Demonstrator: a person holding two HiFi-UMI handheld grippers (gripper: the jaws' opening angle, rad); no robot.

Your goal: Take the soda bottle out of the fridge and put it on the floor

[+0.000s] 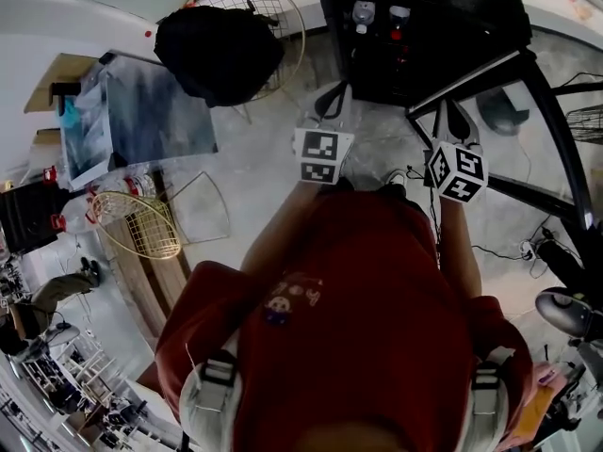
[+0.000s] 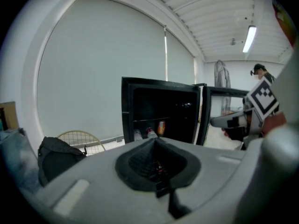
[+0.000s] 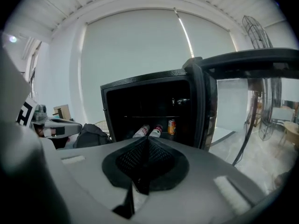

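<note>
The pale grey floor point(image 1: 377, 139) runs to a wide window with white blinds point(image 2: 103, 69) drawn, and a strip light point(image 2: 250, 38) hangs above. The black fridge point(image 3: 149, 101) stands open. In its lower compartment are two bottles point(image 3: 142, 131), one probably the soda, beside an orange can point(image 3: 171, 126). Their red-and-white labels are too small to read. The left gripper point(image 2: 154, 143) and right gripper point(image 3: 147, 141) are short of the fridge, jaws together, empty. A black bag point(image 1: 221, 50) sits on a wire chair point(image 1: 283, 8).

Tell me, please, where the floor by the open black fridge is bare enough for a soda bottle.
The pale floor between the black fabric bag and the open black fridge is bare. It is crowded at the head view's left, around the yellow wire basket.
</note>
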